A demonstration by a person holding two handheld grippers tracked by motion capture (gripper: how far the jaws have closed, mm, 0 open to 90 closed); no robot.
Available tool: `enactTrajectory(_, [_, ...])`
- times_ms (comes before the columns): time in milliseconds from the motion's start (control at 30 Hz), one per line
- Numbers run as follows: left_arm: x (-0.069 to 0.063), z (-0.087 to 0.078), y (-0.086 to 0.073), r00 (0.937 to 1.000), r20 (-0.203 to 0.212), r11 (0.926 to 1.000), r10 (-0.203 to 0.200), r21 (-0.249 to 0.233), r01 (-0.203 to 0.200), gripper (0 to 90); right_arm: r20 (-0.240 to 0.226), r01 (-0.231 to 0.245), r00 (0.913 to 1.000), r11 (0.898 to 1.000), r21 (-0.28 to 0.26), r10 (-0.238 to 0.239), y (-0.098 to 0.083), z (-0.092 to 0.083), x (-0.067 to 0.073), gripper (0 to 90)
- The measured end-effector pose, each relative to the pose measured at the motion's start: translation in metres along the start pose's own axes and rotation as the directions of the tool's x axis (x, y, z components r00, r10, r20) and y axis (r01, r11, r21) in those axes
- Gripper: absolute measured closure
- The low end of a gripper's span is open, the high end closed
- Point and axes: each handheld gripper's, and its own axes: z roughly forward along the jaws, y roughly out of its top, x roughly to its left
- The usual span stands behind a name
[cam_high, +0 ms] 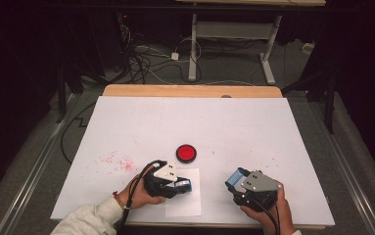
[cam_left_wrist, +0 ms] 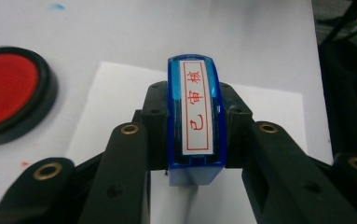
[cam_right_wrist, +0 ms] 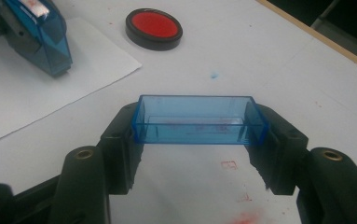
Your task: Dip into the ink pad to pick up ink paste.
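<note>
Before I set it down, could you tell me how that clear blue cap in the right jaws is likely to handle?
The blue cap looks like a thin-walled, hollow plastic tray, so probably light and stiff. Its glossy sides may slip or crack if squeezed harder. Its flat, box-like shape suggests it would rest steadily on the white table rather than roll.

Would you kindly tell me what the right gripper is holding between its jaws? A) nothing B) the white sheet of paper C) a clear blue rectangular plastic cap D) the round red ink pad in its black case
C: the right gripper has both jaws pressed against the ends of the clear blue rectangular plastic cap, whose open side shows in the right gripper view.
</note>
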Motion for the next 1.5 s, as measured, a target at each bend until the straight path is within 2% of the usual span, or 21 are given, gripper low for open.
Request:
enactTrajectory(200, [0.002,-0.016,0.004,0.999,-0.042,0.9985,-0.013,-0.053,0.011,68.0,0.005,-0.003,1.0,1.0,-0.005,0.003,0.0,-0.001,-0.001,40.6])
enactTrajectory(467, [0.009,-0.038,0.003,0.9916,-0.105,0.9886,-0.075,-0.138,0.06,67.9,0.006,-0.001,1.0,1.0,-0.009,0.001,0.001,-0.002,-0.001,40.6])
enactTrajectory(667, [0.014,-0.044,0.0,0.9813,-0.151,0.9819,-0.12,-0.164,0.095,67.9,0.006,-0.003,1.0,1.0,-0.01,0.003,0.001,0.0,-0.002,40.6])
enactTrajectory(800, [0.019,-0.048,-0.004,0.9756,-0.158,0.9758,-0.152,-0.181,0.123,68.0,0.003,-0.007,1.0,1.0,-0.011,0.008,0.002,0.002,-0.003,40.6])
enactTrajectory(933, [0.023,-0.05,-0.008,0.9712,-0.169,0.9735,-0.168,-0.183,0.137,67.9,0.001,-0.007,1.0,1.0,-0.012,0.007,0.003,0.003,-0.004,40.6])
enactTrajectory(1033, [0.024,-0.053,-0.01,0.9654,-0.187,0.9695,-0.182,-0.198,0.145,67.9,0.002,-0.007,1.0,1.0,-0.012,0.007,0.004,0.004,-0.005,40.6])
enactTrajectory(1100, [0.025,-0.054,-0.011,0.9609,-0.195,0.9641,-0.197,-0.217,0.154,67.9,-0.001,-0.004,1.0,1.0,-0.009,0.004,0.003,0.005,-0.004,40.6])
enactTrajectory(1167, [0.025,-0.054,-0.013,0.954,-0.207,0.9592,-0.217,-0.227,0.169,68.0,-0.001,-0.004,1.0,1.0,-0.004,0.004,0.003,0.006,-0.004,40.6])
enactTrajectory(1233, [0.027,-0.053,-0.014,0.9524,-0.205,0.9576,-0.226,-0.226,0.179,67.9,-0.001,-0.004,1.0,1.0,-0.005,0.004,0.004,0.007,-0.004,40.6])
enactTrajectory(1300, [0.027,-0.054,-0.015,0.9472,-0.217,0.9555,-0.236,-0.229,0.186,67.9,-0.002,-0.003,1.0,1.0,-0.007,0.003,0.005,0.008,-0.004,40.6])
enactTrajectory(1500, [0.027,-0.058,-0.019,0.9394,-0.227,0.9499,-0.257,-0.238,0.202,67.9,-0.009,0.001,1.0,1.0,-0.007,-0.001,0.007,0.012,-0.004,40.6])
